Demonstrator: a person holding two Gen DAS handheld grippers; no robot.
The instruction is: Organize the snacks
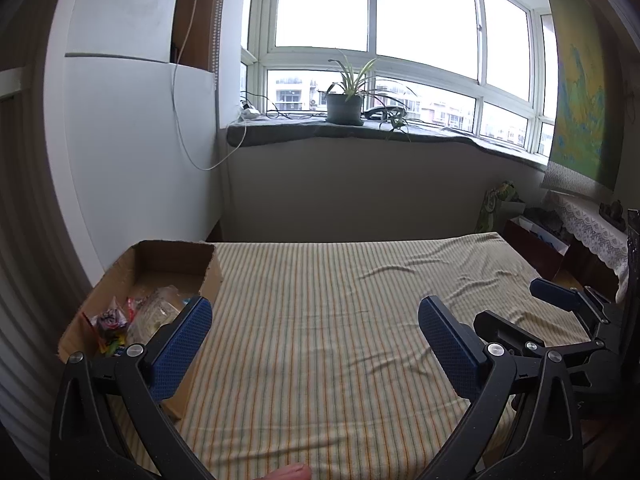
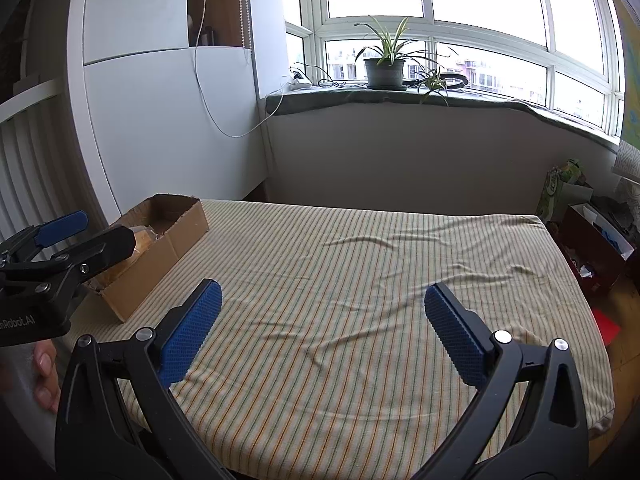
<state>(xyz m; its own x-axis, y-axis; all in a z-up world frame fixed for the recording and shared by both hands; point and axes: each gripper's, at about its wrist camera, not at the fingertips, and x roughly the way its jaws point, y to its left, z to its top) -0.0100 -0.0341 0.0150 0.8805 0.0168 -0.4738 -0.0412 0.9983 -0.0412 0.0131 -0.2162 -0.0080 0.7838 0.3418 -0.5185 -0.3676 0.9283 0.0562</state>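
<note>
Showing both grippers held over a bed (image 1: 320,320) covered in a striped sheet. The left gripper (image 1: 316,326) has its blue-padded fingers (image 1: 182,344) spread wide apart with nothing between them; the right gripper (image 2: 322,322) likewise holds its fingers (image 2: 192,334) wide apart and empty. A cardboard box (image 1: 210,280) rests on the bed's far left corner, close to the white cabinet (image 1: 132,140). Inside it lie the snacks (image 1: 132,320): colourful wrapped packets and a clear bag, piled toward the box's near end. The left gripper is just beside the box's near end. Behind the bed, a potted plant (image 2: 386,64) stands on the windowsill (image 2: 400,96).
</note>
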